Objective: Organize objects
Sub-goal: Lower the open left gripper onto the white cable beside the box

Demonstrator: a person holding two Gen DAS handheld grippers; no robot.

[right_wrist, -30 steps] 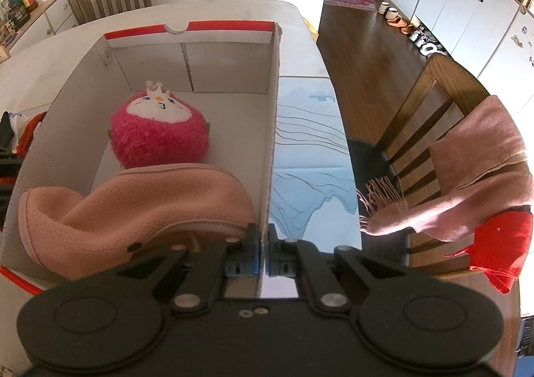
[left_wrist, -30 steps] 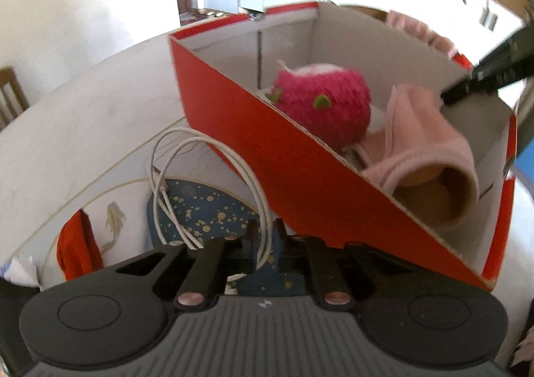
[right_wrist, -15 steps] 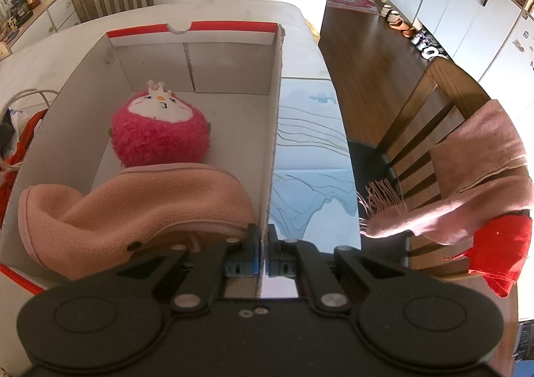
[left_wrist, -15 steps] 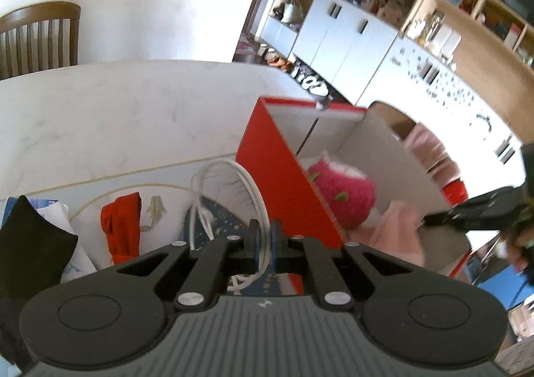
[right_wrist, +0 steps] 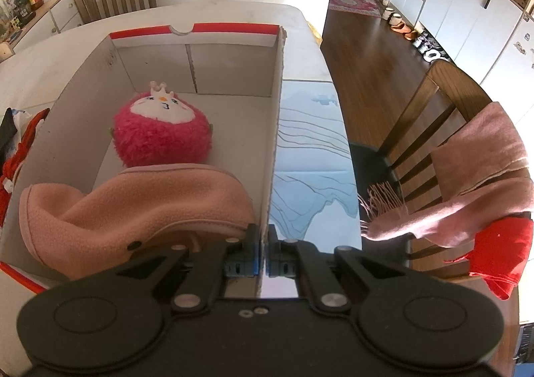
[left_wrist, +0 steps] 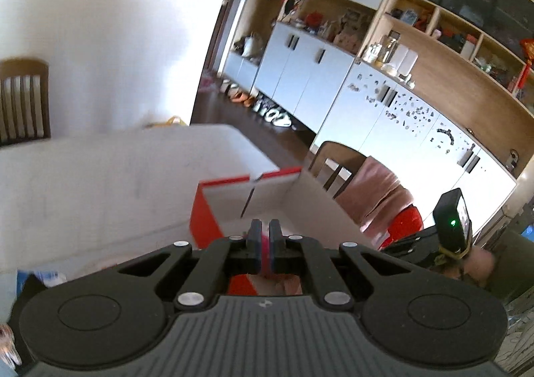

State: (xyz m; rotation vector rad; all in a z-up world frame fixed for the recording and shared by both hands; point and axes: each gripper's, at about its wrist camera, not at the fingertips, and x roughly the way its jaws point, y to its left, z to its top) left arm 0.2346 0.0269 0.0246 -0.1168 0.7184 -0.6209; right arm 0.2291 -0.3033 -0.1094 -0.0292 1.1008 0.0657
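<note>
In the right wrist view, red cloth (right_wrist: 13, 156) lies at nine o'clock on the tabletop (right_wrist: 40, 53), just outside the box (right_wrist: 230, 60). Inside it, a pink plush toy (right_wrist: 162, 133) sits at eleven o'clock, with a pink fleece hat (right_wrist: 133, 207) nearer at nine o'clock. The right gripper (right_wrist: 262, 237) has its fingers pinched on the box's right wall. At three o'clock a chair (right_wrist: 430, 120) carries a pink scarf (right_wrist: 480, 176). The left gripper (left_wrist: 265, 237) is above the box, its fingers nearly together with nothing visibly between them.
</note>
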